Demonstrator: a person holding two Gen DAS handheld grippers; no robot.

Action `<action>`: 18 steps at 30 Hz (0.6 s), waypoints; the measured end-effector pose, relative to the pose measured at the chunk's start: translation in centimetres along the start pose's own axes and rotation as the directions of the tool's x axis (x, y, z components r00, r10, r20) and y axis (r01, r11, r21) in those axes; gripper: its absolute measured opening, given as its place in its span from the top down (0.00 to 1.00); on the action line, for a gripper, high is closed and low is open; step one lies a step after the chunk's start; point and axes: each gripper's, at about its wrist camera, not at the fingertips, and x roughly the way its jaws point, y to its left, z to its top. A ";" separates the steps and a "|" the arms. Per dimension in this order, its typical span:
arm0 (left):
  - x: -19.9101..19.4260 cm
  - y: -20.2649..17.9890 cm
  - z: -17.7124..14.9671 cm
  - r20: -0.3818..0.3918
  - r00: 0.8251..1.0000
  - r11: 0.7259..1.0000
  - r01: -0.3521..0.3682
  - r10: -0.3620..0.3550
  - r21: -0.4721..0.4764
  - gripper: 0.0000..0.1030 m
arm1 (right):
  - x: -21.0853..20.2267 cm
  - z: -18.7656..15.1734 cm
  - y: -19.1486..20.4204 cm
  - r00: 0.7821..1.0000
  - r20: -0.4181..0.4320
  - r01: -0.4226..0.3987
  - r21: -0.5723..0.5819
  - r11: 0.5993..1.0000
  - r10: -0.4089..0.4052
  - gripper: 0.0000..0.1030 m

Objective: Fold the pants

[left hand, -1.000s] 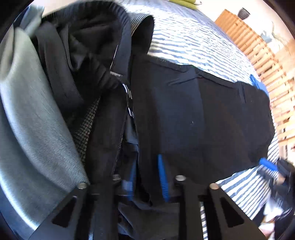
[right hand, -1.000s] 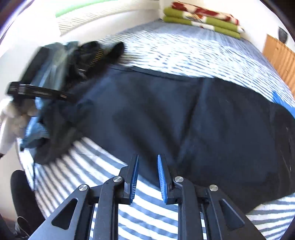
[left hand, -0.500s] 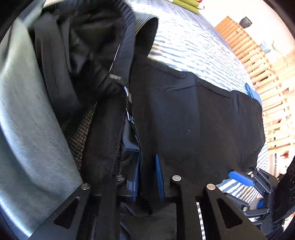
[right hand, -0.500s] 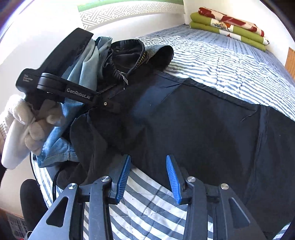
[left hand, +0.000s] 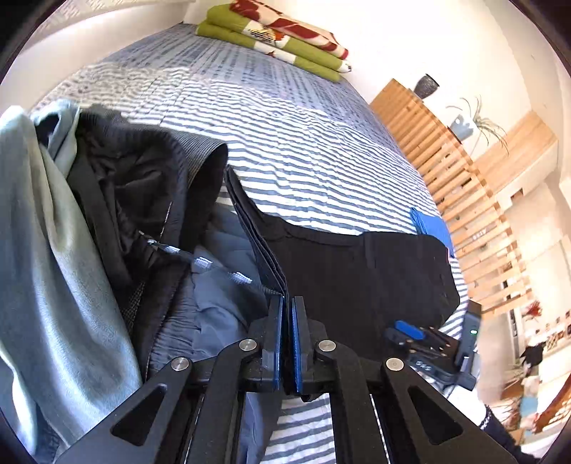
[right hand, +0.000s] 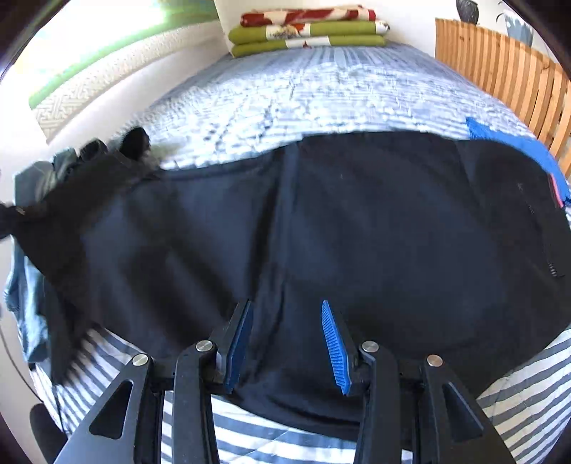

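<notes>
Black pants [right hand: 374, 228] across the bed, no pattern on them, and under them a bedspread [left hand: 292, 142] in blue-and-white stripes. Blue pads on the left tongs [left hand: 286, 307], black arms behind; same blue pads and black frame on the right tongs [right hand: 285, 321]. A pale grey-green garment [left hand: 46, 257] lies against a black one [left hand: 135, 185]. Folded blankets [right hand: 307, 34] at the head: olive green, with red-and-white print on top. Bright blue cloth [right hand: 506, 142] beside the pants. Slatted screen [left hand: 460, 200] in light orange wood.

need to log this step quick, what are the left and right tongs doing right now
Left tongs: closed on the edge of the black pants.
Right tongs: open over the pants, holding nothing.
</notes>
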 end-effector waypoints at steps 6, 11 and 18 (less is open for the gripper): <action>-1.6 -4.7 1.0 0.006 1.000 0.998 -0.026 0.026 0.052 0.96 | 1.1 -0.9 0.7 1.000 -0.014 -0.011 -0.052 0.999 0.010 0.65; -1.0 -10.1 2.0 0.023 1.000 0.996 0.005 -0.007 0.092 0.96 | -0.4 -1.0 -0.5 0.998 0.003 -0.062 -0.029 0.998 0.062 0.65; 2.7 -19.9 4.5 0.033 0.999 0.980 -0.032 0.026 0.194 0.96 | -4.8 -2.4 -7.0 0.992 0.091 -0.094 0.102 0.990 0.085 0.65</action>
